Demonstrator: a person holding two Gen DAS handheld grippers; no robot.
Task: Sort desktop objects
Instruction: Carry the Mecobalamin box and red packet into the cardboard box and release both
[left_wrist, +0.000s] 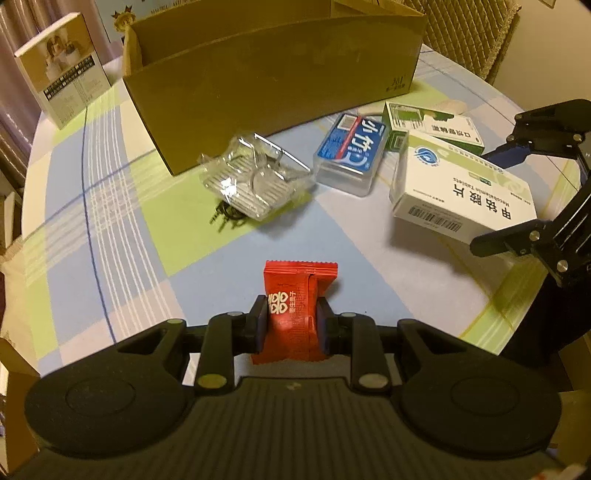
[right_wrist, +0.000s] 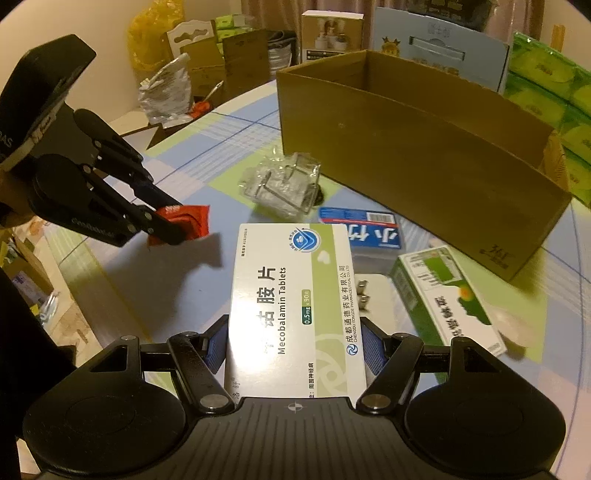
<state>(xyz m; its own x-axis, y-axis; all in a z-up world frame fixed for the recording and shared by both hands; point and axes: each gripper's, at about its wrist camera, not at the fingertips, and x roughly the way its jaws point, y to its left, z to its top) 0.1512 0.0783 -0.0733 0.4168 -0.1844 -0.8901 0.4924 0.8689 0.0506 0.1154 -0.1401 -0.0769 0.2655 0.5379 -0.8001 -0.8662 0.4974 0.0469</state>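
Note:
My left gripper (left_wrist: 291, 325) is shut on a red candy packet (left_wrist: 295, 295) and holds it above the table; the packet also shows in the right wrist view (right_wrist: 188, 218). My right gripper (right_wrist: 293, 343) is shut on a white-and-green Mecobalamin tablet box (right_wrist: 295, 295), lifted off the table; the box shows in the left wrist view (left_wrist: 458, 188). An open cardboard box (left_wrist: 273, 74) stands at the back, also in the right wrist view (right_wrist: 424, 162). A clear plastic container (left_wrist: 251, 177), a blue card box (left_wrist: 351, 151) and a green medicine box (left_wrist: 436, 125) lie in front of it.
Keys (left_wrist: 225, 218) lie under the clear container. A white product box (left_wrist: 62, 81) stands at the back left. The round table (left_wrist: 110, 229) has a checked cloth. Green tissue packs (right_wrist: 546, 85) and bags sit beyond the table.

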